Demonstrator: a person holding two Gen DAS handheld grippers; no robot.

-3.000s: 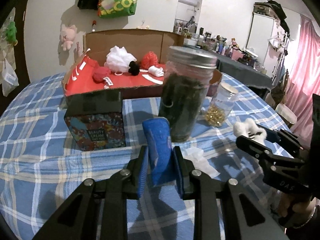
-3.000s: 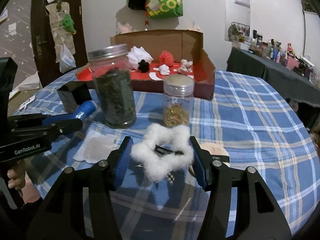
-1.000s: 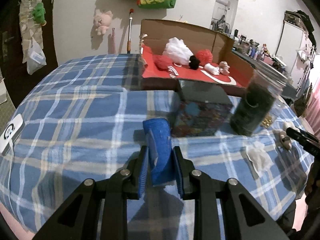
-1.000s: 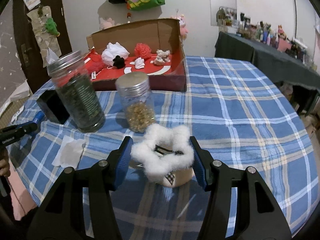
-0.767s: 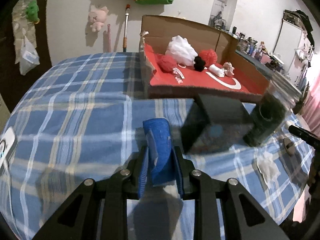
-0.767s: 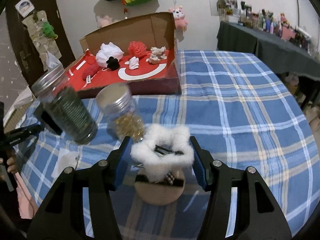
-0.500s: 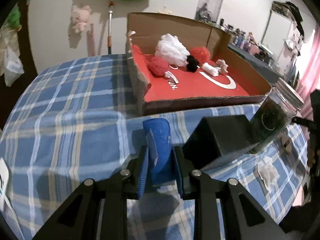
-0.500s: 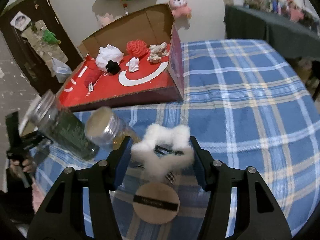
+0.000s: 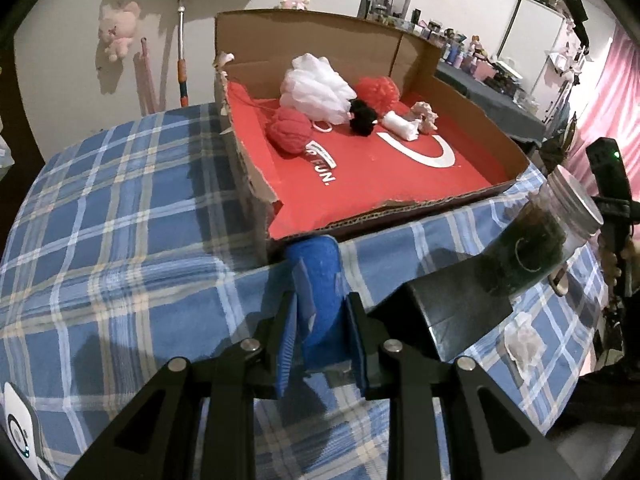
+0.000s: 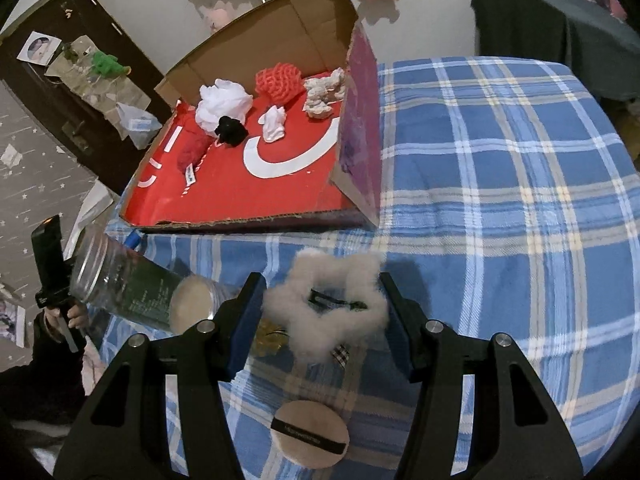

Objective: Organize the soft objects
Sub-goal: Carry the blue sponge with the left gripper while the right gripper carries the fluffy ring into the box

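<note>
While both grippers hang over the plaid tablecloth, each view reads as follows.

Left wrist view:
- left gripper (image 9: 320, 332): jaws pressed tight on a blue roll (image 9: 318, 280), which stands up between the pads.
- blue roll: its top lies just before the near wall of the cardboard box (image 9: 256, 184).
- box contents: white puff (image 9: 316, 88), red mesh puff (image 9: 378, 90), red ball (image 9: 290, 130), black pompom (image 9: 362, 118), all toward the far end of the red floor.
- black box (image 9: 448, 312): just right of the gripper, with a dark jar (image 9: 532, 244) beyond it.

Right wrist view:
- right gripper (image 10: 324, 320): jaws part-way spread, pinching a white fluffy star (image 10: 324, 304) by its two sides.
- white fluffy star: held above the tablecloth (image 10: 500, 200), near the box's front wall.
- round powder puff (image 10: 308, 434): flat on the cloth below the star.
- left side: a hand (image 10: 74, 316) gripping the other tool's handle.
</note>
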